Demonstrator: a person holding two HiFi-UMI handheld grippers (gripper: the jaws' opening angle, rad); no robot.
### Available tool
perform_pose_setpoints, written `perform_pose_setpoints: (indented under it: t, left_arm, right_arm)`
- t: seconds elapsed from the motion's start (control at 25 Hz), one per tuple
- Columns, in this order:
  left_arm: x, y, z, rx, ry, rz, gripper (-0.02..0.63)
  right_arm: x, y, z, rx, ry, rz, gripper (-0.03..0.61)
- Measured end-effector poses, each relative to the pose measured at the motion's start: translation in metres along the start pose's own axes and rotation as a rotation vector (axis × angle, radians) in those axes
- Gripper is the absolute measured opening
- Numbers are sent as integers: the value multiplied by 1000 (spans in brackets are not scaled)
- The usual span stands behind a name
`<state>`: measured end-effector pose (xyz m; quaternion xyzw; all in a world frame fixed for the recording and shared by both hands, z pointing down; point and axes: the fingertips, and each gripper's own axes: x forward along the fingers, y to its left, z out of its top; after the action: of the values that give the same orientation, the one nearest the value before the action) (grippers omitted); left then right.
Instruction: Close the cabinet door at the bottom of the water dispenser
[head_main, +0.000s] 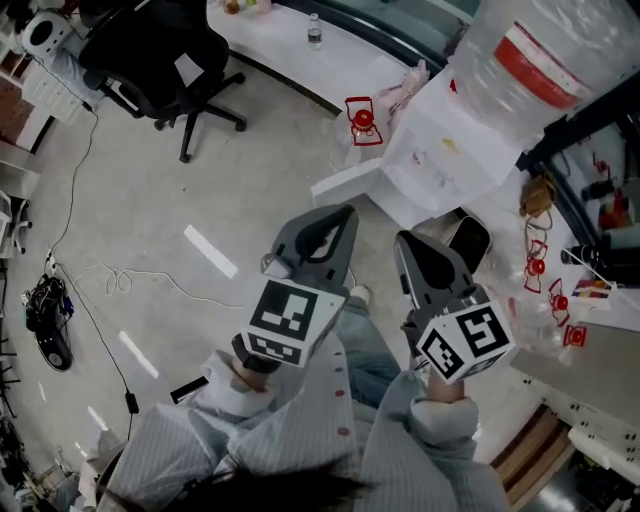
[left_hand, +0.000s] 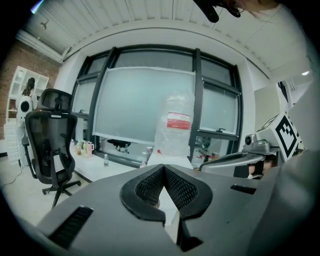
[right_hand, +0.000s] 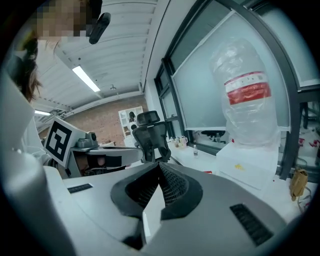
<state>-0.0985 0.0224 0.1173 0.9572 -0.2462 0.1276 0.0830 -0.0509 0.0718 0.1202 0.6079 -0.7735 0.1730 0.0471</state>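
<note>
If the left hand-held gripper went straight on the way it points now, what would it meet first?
Probably the white water dispenser, just under its bottle: it stands right beyond the shut left hand-held gripper. How far away it is remains unclear.

dispenser (head_main: 450, 140): white, btl (head_main: 530, 50) on top | cab door (head_main: 350, 183): white, open
</note>
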Motion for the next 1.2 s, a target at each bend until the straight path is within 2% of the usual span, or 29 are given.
perform_pose_setpoints:
  t: [0.24, 0.48, 0.76, 1.2]
  left_arm:
    - [46, 5, 12, -11, 3, 46, 11]
    - [69, 25, -3, -33, 44, 105, 11]
    - [82, 81, -16, -72, 94, 165, 11]
    - [112, 186, -9, -84, 118, 176, 11]
  right_arm:
    - [17, -40, 13, -8, 17, 53, 14]
    - [45, -63, 3, -5, 69, 118, 14]
    - [105, -61, -2, 16, 134, 195, 14]
    - [219, -70, 11, 5, 191, 209, 14]
